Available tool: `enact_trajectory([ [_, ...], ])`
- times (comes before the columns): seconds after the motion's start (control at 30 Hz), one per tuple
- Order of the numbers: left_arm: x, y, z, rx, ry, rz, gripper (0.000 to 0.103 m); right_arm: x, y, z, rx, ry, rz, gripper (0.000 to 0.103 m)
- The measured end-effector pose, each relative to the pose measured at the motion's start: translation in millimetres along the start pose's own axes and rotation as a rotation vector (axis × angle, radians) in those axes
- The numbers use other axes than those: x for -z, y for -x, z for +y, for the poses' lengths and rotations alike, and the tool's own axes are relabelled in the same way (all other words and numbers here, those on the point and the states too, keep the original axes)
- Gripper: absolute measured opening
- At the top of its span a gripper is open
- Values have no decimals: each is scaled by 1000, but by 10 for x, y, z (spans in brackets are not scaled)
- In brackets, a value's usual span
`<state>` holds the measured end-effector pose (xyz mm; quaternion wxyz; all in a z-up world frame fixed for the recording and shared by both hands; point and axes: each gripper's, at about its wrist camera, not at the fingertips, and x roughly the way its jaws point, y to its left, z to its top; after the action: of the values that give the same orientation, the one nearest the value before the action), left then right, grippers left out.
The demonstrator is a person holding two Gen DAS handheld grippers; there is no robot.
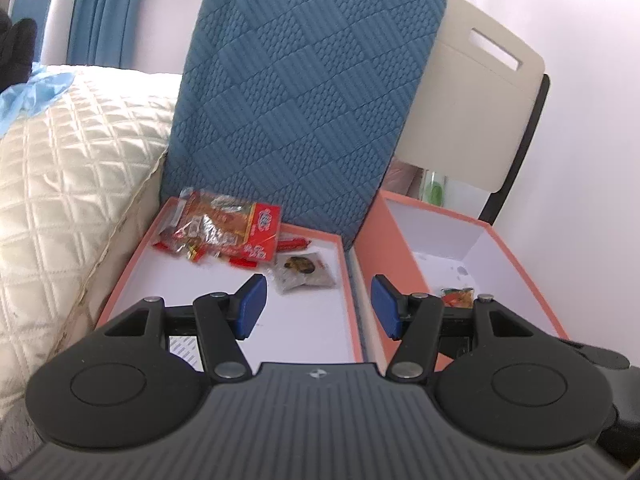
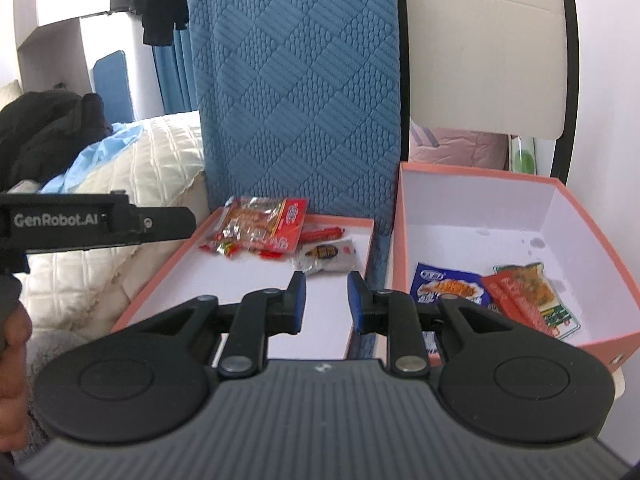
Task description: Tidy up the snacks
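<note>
A shallow orange-rimmed tray point(image 1: 132, 264) point(image 2: 160, 284) holds a pile of red and clear snack packets point(image 1: 224, 224) point(image 2: 260, 224) at its far end. Beside the pile lie a red sausage stick point(image 1: 294, 244) point(image 2: 324, 234) and a small pouch with a brown picture point(image 1: 304, 270) point(image 2: 330, 254). To the right, a deeper orange box point(image 1: 520, 264) point(image 2: 592, 232) contains a blue packet point(image 2: 448, 288) and an orange-red packet point(image 2: 528, 296) point(image 1: 458, 296). My left gripper point(image 1: 320, 304) hangs open and empty over the tray's near right part. The right gripper point(image 2: 327, 300) shows a narrow empty gap above the tray's right rim.
A blue quilted cushion point(image 1: 304, 100) stands upright right behind the tray and box. A cream quilted bed cover point(image 1: 72, 168) borders the tray's left side. Behind the box is a cream chair back point(image 1: 480, 100). The left tool's black casing point(image 2: 80, 220) reaches in from the left.
</note>
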<state>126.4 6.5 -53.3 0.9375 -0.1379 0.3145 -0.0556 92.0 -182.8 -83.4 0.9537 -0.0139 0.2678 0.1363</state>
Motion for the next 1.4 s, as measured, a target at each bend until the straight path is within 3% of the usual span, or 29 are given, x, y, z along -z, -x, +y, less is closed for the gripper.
enact_trajectory([
  [0.37,-78,-273,129,-9,-9,21,63,100,-250,114,21,29,66,26],
  [0.67,-251,-871,227,12,6,58,63,59,-588,86,42,53,85,26],
  [1.03,-286,-1801,733,43,181,175,63,-16,-1105,141,43,82,91,26],
  [1.4,-333,-2349,1120,62,367,242,67,-145,-1587,64,41,136,88,26],
])
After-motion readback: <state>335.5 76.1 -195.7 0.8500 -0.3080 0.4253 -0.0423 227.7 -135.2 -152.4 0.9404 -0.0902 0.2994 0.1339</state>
